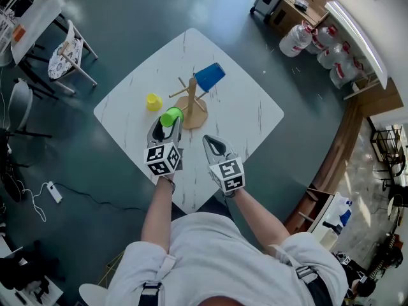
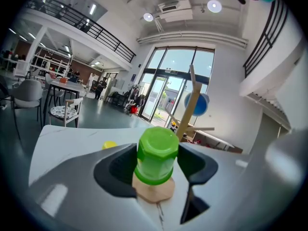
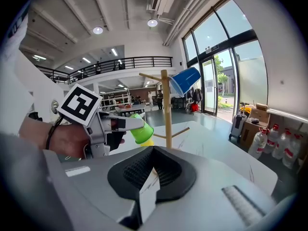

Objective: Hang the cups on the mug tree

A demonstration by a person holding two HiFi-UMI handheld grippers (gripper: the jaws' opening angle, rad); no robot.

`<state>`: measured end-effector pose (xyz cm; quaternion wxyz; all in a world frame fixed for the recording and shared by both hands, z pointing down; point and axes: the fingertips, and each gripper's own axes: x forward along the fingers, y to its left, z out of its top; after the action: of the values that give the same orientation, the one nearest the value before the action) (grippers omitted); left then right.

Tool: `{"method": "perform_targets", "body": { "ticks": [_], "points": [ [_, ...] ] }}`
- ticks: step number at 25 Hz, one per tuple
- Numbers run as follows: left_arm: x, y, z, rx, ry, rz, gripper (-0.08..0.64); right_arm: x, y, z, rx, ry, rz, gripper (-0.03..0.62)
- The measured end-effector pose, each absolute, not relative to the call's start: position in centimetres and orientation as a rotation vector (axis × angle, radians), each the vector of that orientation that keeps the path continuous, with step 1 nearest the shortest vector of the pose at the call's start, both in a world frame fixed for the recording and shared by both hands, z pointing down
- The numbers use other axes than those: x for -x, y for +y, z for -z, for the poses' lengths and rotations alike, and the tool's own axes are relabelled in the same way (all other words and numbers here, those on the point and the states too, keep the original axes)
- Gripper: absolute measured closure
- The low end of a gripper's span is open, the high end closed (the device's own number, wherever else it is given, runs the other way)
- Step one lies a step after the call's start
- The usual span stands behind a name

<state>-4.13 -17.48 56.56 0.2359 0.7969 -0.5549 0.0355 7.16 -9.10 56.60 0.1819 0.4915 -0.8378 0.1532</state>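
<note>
At frame centre the left tongs (image 2: 158, 162) clamped a green cup (image 2: 157, 150), mug tree (image 2: 185, 118) and blue cup (image 2: 198, 104) standing behind it.

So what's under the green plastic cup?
The green plastic cup, held in the left gripper, hangs over the mug tree's round wooden base on the white marble table. The cup covers part of the base, and its own inside can't be seen.

Dark teal floor (image 1: 127, 18), white marble table (image 1: 252, 113), tall windows (image 3: 226, 57), ceiling lights (image 3: 98, 30), mezzanine railing (image 3: 120, 61)
</note>
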Motion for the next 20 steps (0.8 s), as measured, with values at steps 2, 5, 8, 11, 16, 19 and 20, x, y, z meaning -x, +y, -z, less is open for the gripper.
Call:
{"method": "perform_targets", "body": {
  "ticks": [2,5,8,11,16,19,20],
  "points": [
    [3.6,-17.9,-56.7,-2.199,-1.503,-0.110,0.305,-7.4,-9.4,-56.6,-1.400,-2.355,-0.437,0.592],
    [2.7,-18.4,-57.2,-2.210,-1.472,-0.116,0.305,-7.8,-9.6,-56.7,-1.415,-2.341,-0.446,0.592],
    [2.0,-18.8,-57.6,-2.212,-1.444,-0.118,0.305,-8.1,-9.6,-57.0,-1.427,-2.328,-0.462,0.592],
    [1.3,-19.1,-58.0,-2.218,-1.414,-0.117,0.305,-8.4,-9.5,-57.3,-1.441,-2.310,-0.475,0.593],
    [0.5,-19.4,-59.0,-2.218,-1.375,-0.129,0.305,-8.8,-9.5,-57.5,-1.459,-2.291,-0.489,0.592],
    [0.5,-19.5,-59.3,-2.219,-1.371,-0.116,0.305,-9.2,-9.5,-57.8,-1.470,-2.281,-0.494,0.592],
    [0.5,-19.5,-59.4,-2.220,-1.365,-0.119,0.305,-9.2,-9.4,-57.8,-1.473,-2.278,-0.495,0.592]
  ]
}}
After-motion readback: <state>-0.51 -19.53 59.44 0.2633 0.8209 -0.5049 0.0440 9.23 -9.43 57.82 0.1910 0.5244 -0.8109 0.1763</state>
